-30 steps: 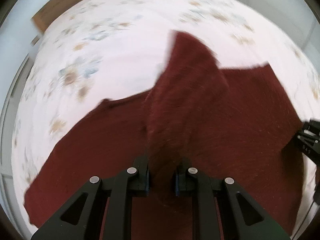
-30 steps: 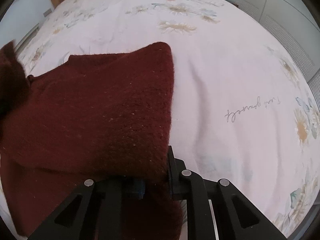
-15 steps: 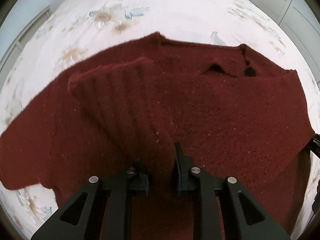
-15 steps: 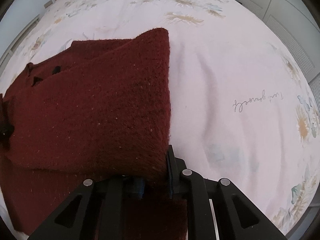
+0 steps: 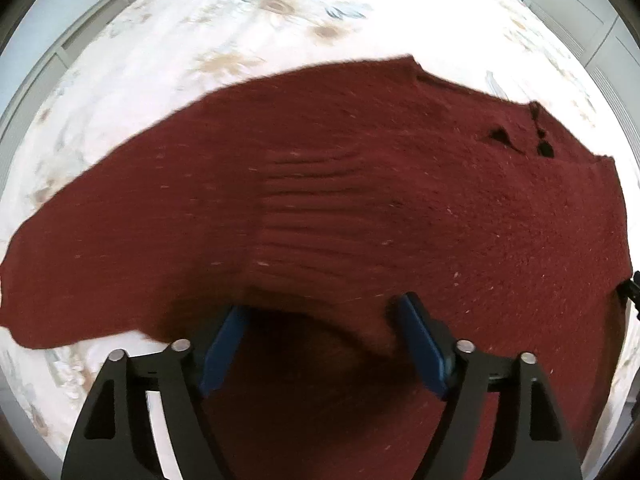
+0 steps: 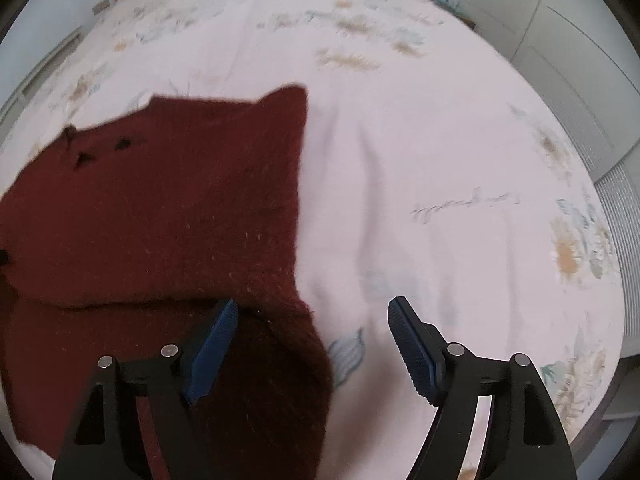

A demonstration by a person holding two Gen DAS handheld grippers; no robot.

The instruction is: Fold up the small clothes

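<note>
A: What do we have in front of us?

B: We see a dark red sweater (image 5: 400, 208) spread on the bed (image 5: 248, 40), which has a pale floral cover. From the left wrist view a ribbed cuff or hem is laid over the middle of the body, and near the far right edge we see small dark buttonholes or buttons by the neckline.

A: And our left gripper (image 5: 322, 334)?

B: Its jaws stand wide apart, holding nothing. The blue pads (image 5: 424, 352) sit either side of a fold of the knit, whose near edge droops between them. We cannot tell whether the fabric brushes the pads.

A: The right gripper (image 6: 312, 334)?

B: Also spread wide, with nothing in its grasp. Its left pad (image 6: 212, 352) is over the sweater's near right corner; the other pad is over bare cover, well clear of the knit.

A: How does the sweater lie from that side?

B: In the right wrist view its (image 6: 160, 208) right side is folded over, giving a straight edge running away from us, with a second layer showing beneath at the near left. Faint script is printed on the cover to the right. White cupboards (image 6: 560, 40) stand beyond the bed.
</note>
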